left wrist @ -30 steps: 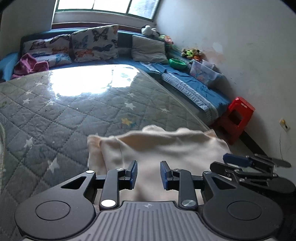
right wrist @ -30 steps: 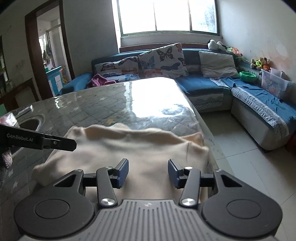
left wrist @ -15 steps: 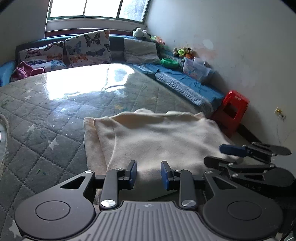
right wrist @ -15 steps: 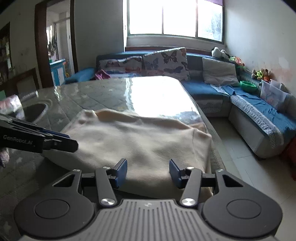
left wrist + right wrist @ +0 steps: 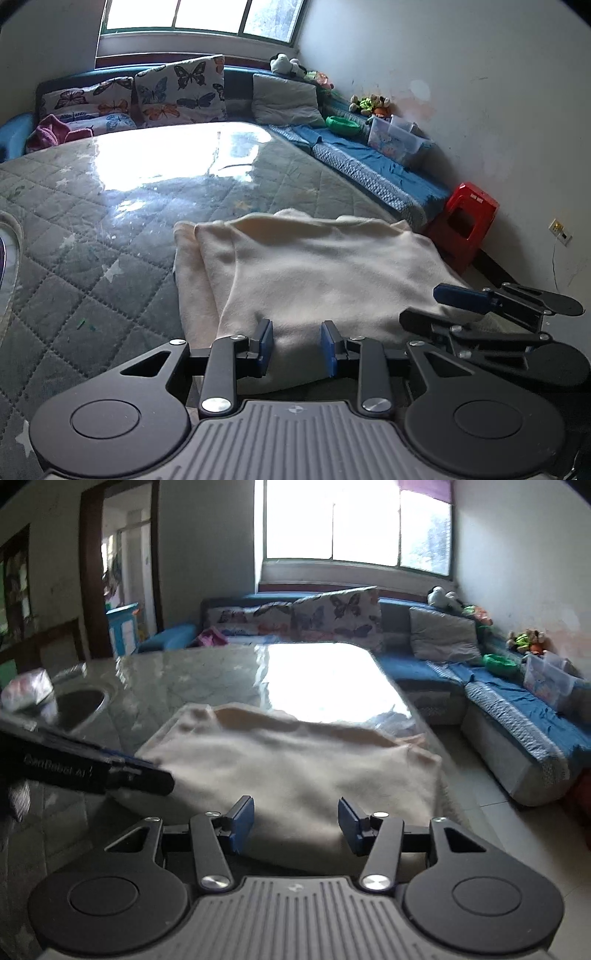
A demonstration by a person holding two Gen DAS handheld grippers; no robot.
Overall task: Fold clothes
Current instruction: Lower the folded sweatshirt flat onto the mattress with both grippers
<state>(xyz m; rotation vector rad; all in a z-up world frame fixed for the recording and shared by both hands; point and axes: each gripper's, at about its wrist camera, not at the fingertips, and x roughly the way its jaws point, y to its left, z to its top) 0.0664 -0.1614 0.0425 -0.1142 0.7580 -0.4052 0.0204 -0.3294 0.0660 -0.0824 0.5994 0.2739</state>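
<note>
A cream garment lies folded flat on the quilted grey table top, near its front right corner. It also shows in the right wrist view. My left gripper is open and empty, its blue pads just above the garment's near edge. My right gripper is open and empty, over the same near edge further right. The right gripper also shows at the lower right of the left wrist view. The left gripper's finger crosses the left of the right wrist view.
A blue sofa with butterfly cushions wraps the far and right sides. A red stool stands by the wall beyond the table's right edge. A round bowl sits on the table at the left.
Both grippers have drawn back toward me and risen a little. The garment's near edge now lies under the fingertips. The garment has not moved.
</note>
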